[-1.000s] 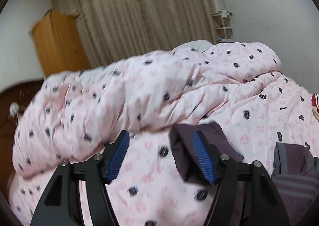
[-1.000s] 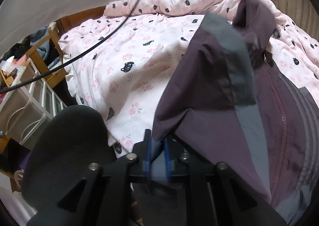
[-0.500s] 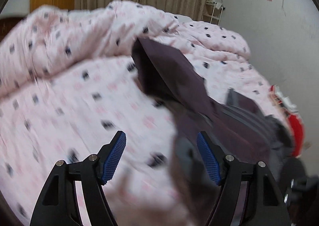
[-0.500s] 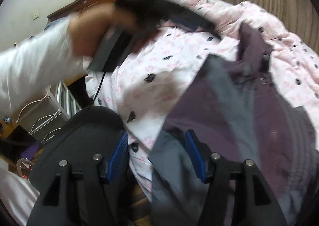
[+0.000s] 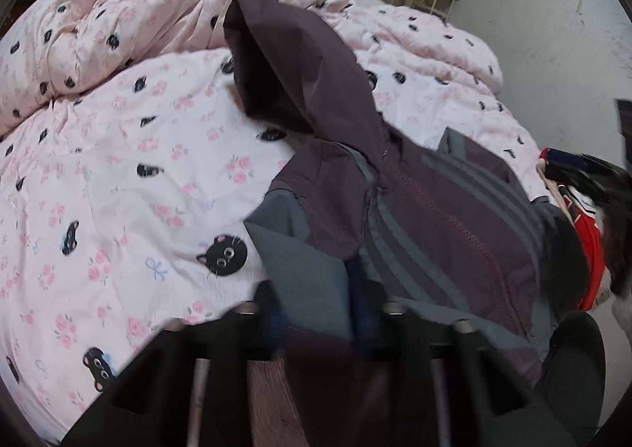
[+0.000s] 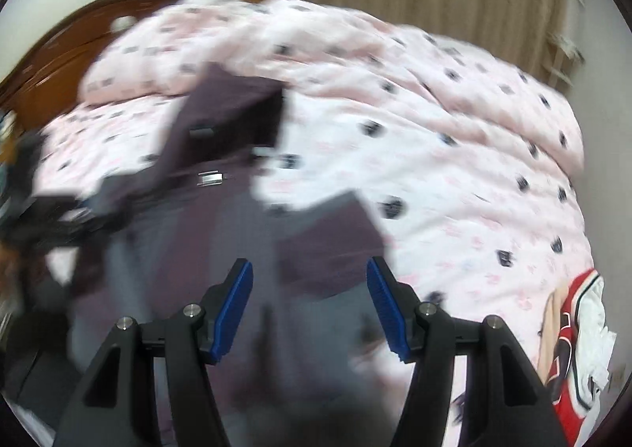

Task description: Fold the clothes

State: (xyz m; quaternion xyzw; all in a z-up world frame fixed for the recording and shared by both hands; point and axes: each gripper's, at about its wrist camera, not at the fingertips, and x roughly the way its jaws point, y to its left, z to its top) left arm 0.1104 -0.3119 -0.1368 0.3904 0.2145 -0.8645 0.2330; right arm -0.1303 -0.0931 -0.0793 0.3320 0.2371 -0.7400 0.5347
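A dark purple hooded jacket [image 5: 442, 210] is seen spread over the pink cat-print duvet [image 5: 130, 154], zip side up, hood [image 5: 288, 64] pointed toward the bunched covers at the far end. One grey-panelled flap [image 5: 300, 265] is laid inward across the near left part of the body, so a partial fold can be read there. The rest is not squared: the hood is not tucked, and the striped right side lies open toward the bed edge.

The left gripper [image 5: 316, 324] is brought down right at that grey flap, its blue pads blurred. Grey cloth is seen between the pads and the gap looks narrow, but whether it is actually pinched cannot be told. In the right wrist view the right gripper [image 6: 310, 308] is held above the jacket, jaws wide apart, nothing between them; that picture is smeared by motion.

A red and white garment [image 6: 580, 332] is left at the bed's right edge, unfolded as far as can be made out. Judged from this, the jacket is at most part-way folded: the other side, the hood and the final halving remain, and the second garment is yet to be dealt with.
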